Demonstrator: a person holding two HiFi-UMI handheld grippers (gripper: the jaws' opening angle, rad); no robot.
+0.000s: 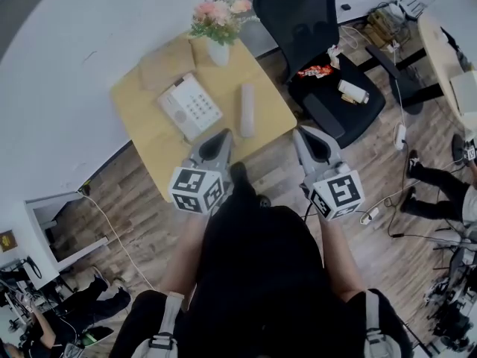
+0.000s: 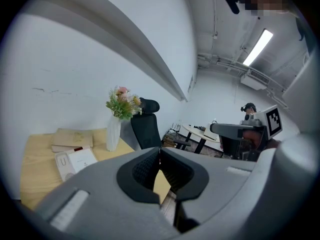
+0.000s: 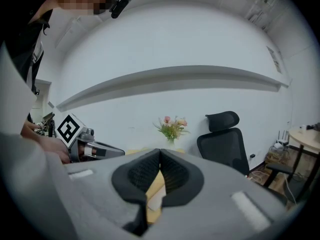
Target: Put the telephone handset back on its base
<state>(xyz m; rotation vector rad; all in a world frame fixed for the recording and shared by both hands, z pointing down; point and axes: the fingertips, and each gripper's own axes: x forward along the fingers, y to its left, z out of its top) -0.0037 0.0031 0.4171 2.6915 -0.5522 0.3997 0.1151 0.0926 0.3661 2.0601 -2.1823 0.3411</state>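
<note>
The white telephone base [image 1: 189, 107] with its keypad sits on the yellow wooden table [image 1: 149, 129]. The pale handset [image 1: 247, 110] lies flat on the table to the base's right, apart from it. My left gripper [image 1: 225, 135] hovers over the table's near edge, just in front of the base and handset, shut and empty. My right gripper [image 1: 298, 133] hangs off the table's right corner, also shut and empty. In the left gripper view the base [image 2: 75, 161] shows at lower left beyond the shut left gripper [image 2: 160, 151]. In the right gripper view my right gripper [image 3: 160, 151] has its pads together.
A white vase of pink flowers [image 1: 219, 22] and a brown book [image 1: 165, 64] stand at the table's back. A black office chair [image 1: 320, 51] holding snacks is right of the table. Cables lie on the wooden floor [image 1: 387, 200]. People sit at the edges.
</note>
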